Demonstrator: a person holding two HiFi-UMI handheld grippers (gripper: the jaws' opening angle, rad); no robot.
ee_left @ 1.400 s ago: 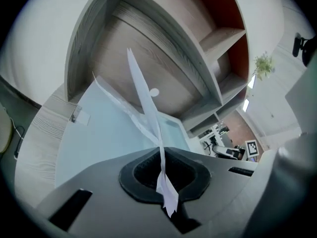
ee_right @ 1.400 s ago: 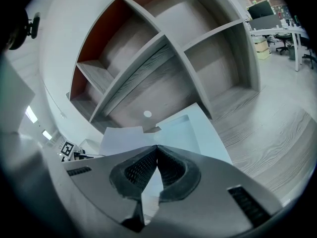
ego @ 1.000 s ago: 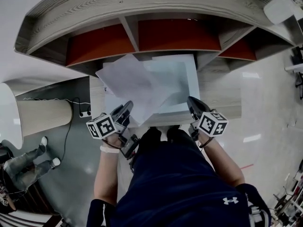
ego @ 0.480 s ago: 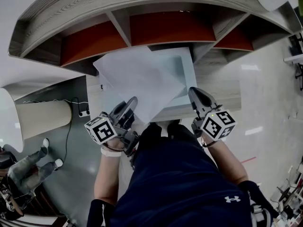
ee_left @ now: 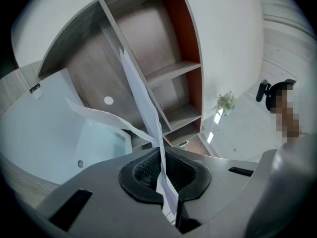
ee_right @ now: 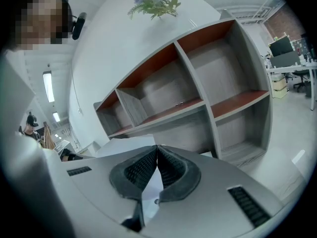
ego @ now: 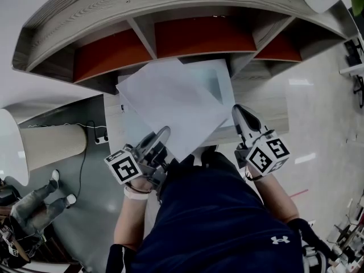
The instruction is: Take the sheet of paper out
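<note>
**Sheet of paper [ego: 170, 98] pinched in left gripper above white tray**

At the far left of the head view, a pale cylinder [ego: 54, 144] sits beside a thin black cable [ego: 84, 152] that trails over the grey floor. A second person's legs [ego: 34, 201] show below it. Next comes the left gripper [ego: 159, 136], its fingers clamped on the near edge of the sheet. In the left gripper view the dark ribbed pads press on the paper from both sides. The paper stands edge-on between them and rises toward the shelves, with one flap curling off to the left. Seen from the head, the sheet spreads away from that gripper at a tilt and hangs over the white tray [ego: 223, 75]. It covers the tray's left part and leaves the right part showing. The tray rests on a wood-grain worktop [ego: 267, 101] in front of a curved shelf unit [ego: 170, 4] with red-backed compartments. At the right, the right gripper [ego: 240, 111] sits just beside the tray's right edge, near the sheet's right corner. Whether it touches the corner cannot be told. In the right gripper view its fingers meet at the tips and point toward the shelf unit, where a small spray of flowers [ee_right: 153, 4] stands on top.
</note>
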